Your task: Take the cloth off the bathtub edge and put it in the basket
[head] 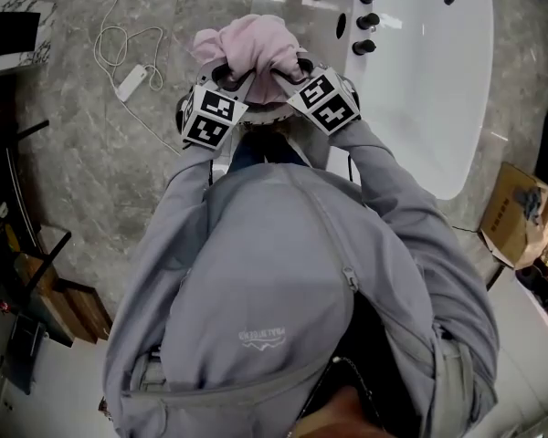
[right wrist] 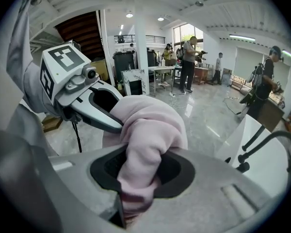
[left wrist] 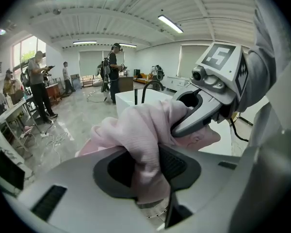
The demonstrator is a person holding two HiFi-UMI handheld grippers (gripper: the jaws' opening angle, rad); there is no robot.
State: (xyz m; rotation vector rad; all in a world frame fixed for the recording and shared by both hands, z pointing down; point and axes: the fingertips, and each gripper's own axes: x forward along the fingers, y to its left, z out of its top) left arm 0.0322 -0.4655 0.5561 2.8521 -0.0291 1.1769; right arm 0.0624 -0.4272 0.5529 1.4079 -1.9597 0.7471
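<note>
Just in front of the person's chest, above the grey marble floor (head: pixel 91 172) and left of the white bathtub (head: pixel 438 89), the pink cloth (head: pixel 248 46) is held clear of the tub edge as a crumpled wad. The left gripper (left wrist: pixel 146 171) has its jaws clamped on one gathered fold. The right gripper (right wrist: pixel 139 174) has its jaws clamped on another, and the two tools sit close together with the cloth bulging out between and beyond them. Gripping from both sides probably keeps loose ends from trailing while the cloth is carried. Bunched like this, it has no clear long axis. Roughly, it spans left to right between the jaws, with its bulk pointing away from the person, toward the far side. No basket shows in any view, so the direction it must travel cannot be told.
</note>
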